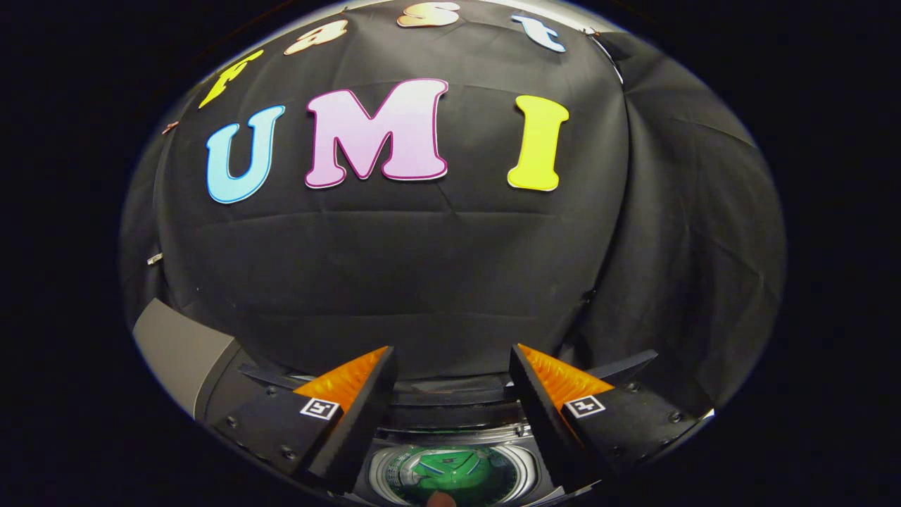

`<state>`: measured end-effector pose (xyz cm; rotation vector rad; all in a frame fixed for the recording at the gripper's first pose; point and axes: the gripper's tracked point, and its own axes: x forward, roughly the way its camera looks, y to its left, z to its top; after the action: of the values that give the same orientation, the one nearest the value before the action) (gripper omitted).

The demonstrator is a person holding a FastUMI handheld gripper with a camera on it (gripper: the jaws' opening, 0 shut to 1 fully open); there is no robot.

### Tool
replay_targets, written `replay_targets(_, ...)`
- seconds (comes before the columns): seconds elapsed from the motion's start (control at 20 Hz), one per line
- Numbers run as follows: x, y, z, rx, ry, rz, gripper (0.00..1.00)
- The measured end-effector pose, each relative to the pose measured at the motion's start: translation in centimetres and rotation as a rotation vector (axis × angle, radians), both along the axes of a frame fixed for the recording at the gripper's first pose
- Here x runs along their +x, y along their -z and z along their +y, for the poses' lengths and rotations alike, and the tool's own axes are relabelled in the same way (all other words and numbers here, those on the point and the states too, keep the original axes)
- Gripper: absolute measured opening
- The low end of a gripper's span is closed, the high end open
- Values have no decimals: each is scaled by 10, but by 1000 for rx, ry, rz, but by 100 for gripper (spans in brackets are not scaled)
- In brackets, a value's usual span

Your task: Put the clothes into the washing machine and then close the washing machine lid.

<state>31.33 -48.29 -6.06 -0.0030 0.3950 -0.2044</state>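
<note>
While the gripper (450, 359) hangs above the washing machine (450, 422), its two fingers (352, 394) stand spread wide apart with nothing between them but open air. Each finger is a wedge that narrows toward its tip, with a ribbed inner pad and a small square marker on its upper face.

To the left of the fingers, a flat grey panel (179, 348) of the machine slants away, smooth and matte, meeting a darker glossy surface beside it. Between and below the fingers, the machine's round drum (450, 475) lies open to view from above. Its wall is shiny metal, ringed with fine ridges that catch the light. Down in the drum sits green cloth (457, 468), which looks soft and crumpled, though it is too small and distorted to tell what kind of clothes it is. Just ahead of the drum, beyond the fingertips, a dark curved band of the machine's top runs across between the two fingers, smooth and faintly reflective; whether it is the raised lid or the rear rim cannot be told.

Beyond the fingers, the booth wall (422, 267) of black cloth rises, dull and woven, with creases running across it. To the right, the cloth hangs in looser folds (683, 232) with a vertical seam where two sheets meet.
</note>
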Motion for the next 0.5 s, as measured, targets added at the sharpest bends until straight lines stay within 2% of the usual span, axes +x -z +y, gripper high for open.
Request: replay_targets(0.5, -54, 14, 9, 20, -35, -9, 100)
